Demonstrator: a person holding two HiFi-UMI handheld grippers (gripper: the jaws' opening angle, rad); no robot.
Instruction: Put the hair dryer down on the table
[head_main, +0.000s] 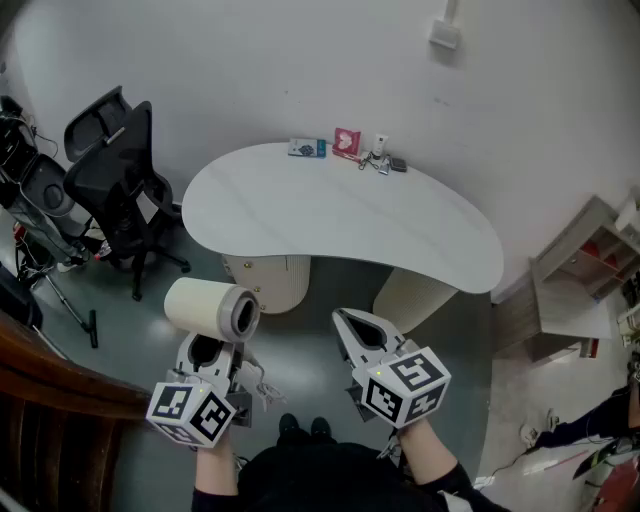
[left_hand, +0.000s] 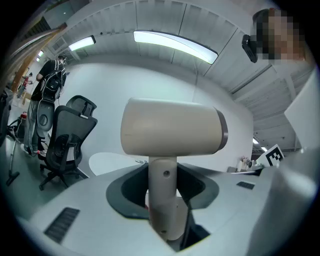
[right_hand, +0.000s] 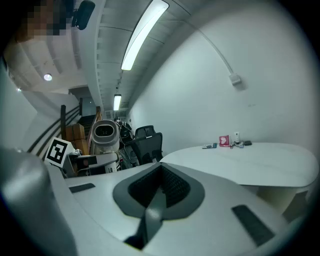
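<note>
The left gripper view shows what the head view hides under the barrel: the left gripper (left_hand: 162, 197) has its jaws grasping the handle of the hair dryer (left_hand: 172, 132). The handle stands upright between them, and the cream barrel lies crosswise above the jaw tips.

The right gripper view alone shows the barrel's open end, off to the left of the right gripper (right_hand: 150, 210). Its jaws are clenched together with nothing between them.

Only the head view shows the whole layout. The white desk (head_main: 330, 220) lies ahead of both pairs of jaws and well apart from them, so the hair dryer is held in the air short of it.

Counted:
- One hair dryer, two grippers and one desk.
- One black office chair (head_main: 115, 170), left of the left jaws.
- Five small things at the desk's far edge: a blue packet (head_main: 307, 148), a pink card (head_main: 347, 142), a small white bottle (head_main: 380, 143), keys (head_main: 371, 162) and a dark piece (head_main: 398, 165).
</note>
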